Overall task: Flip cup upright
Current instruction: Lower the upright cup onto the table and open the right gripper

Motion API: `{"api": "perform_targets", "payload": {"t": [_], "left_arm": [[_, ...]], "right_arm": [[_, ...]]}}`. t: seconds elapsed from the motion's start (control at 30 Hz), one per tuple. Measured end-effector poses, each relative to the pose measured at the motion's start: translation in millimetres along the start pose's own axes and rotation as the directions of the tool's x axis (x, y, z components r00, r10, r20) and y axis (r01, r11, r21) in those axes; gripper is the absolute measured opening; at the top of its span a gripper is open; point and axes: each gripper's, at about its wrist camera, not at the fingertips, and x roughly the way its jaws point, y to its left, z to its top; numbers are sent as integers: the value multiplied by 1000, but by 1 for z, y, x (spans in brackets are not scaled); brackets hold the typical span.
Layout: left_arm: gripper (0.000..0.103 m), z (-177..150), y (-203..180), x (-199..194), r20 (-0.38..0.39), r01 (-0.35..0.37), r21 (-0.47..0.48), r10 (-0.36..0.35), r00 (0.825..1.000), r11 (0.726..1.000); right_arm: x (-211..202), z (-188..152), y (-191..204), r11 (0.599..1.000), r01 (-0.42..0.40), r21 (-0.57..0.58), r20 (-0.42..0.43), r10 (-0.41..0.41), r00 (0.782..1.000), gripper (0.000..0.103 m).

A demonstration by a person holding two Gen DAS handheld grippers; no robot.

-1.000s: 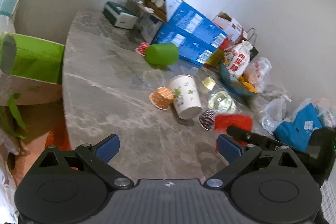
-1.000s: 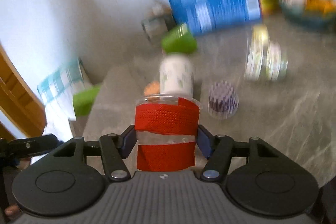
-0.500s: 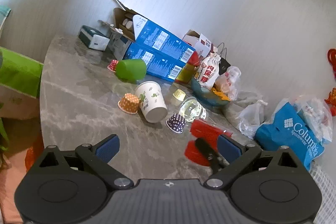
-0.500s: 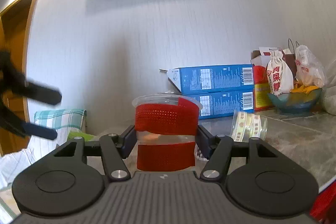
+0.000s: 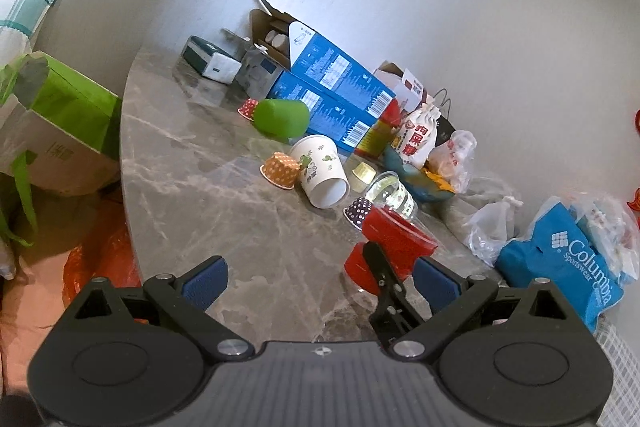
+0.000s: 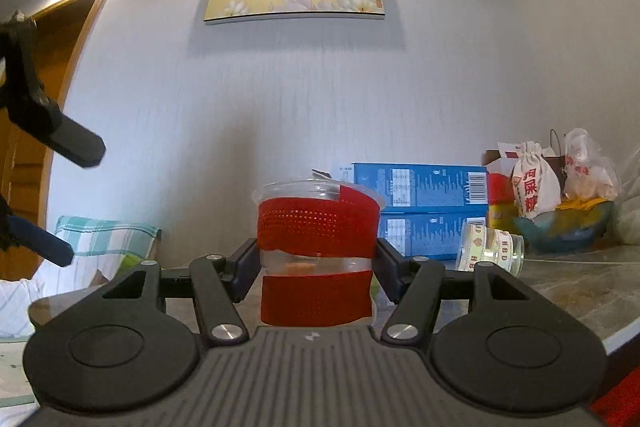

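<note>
My right gripper [image 6: 316, 267] is shut on a clear plastic cup with red wrap [image 6: 316, 251]. The cup stands upright, mouth up, at table level. In the left wrist view the same red cup [image 5: 394, 241] sits near the table's front right with a right gripper finger [image 5: 384, 279] against it. My left gripper [image 5: 318, 279] is open and empty, above the grey marble table [image 5: 208, 195], just left of the cup.
A white paper cup [image 5: 320, 175], a green cup [image 5: 282, 117], a clear cup [image 5: 394, 193] and small cupcake liners lie on the table. Blue boxes [image 5: 332, 87], bags and a bowl line the back. A blue Columbia bag [image 5: 560, 267] is right.
The right gripper turned the red cup from tilted down over the table to level and upright. The left gripper drew back and its view steadied.
</note>
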Motion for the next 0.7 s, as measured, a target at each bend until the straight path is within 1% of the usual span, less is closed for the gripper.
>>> {"api": "perform_targets", "payload": {"t": [0.07, 0.13, 0.3, 0.33, 0.47, 0.5, 0.57, 0.63, 0.7], "left_arm": [[100, -1, 0, -1, 5, -1, 2, 1, 1000, 1000], [100, -1, 0, 0, 4, -2, 1, 2, 1000, 1000], [100, -3, 0, 4, -10, -5, -1, 5, 1000, 1000], [100, -4, 0, 4, -12, -5, -1, 5, 1000, 1000], [100, -6, 0, 7, -22, -9, 4, 9, 1000, 1000], [100, -7, 0, 8, -25, -12, 8, 13, 1000, 1000], [100, -8, -1, 9, -29, -25, 24, 25, 999, 999], [100, -9, -5, 8, -14, -43, 46, 44, 999, 998], [101, -11, -10, 6, 16, -81, 76, 80, 997, 994]], "right_arm": [[-3, -2, 3, 1000, 12, -10, 4, -12, 1000, 64], [-4, -3, 3, 1000, 13, -6, 7, -13, 1000, 69], [-5, -6, 2, 1000, 6, 4, -18, -6, 1000, 76], [-5, -6, 2, 1000, 4, 2, -24, -4, 1000, 79], [-9, -4, 3, 1000, -7, 6, -35, 7, 999, 87], [-10, -3, 1, 1000, -7, 17, -38, 7, 999, 91], [-15, 1, -1, 1000, -1, 29, -49, 2, 999, 94], [-25, 7, -4, 1000, -1, 30, -58, 3, 998, 101], [-36, 16, -5, 1000, -6, 23, -66, 7, 998, 102]]}}
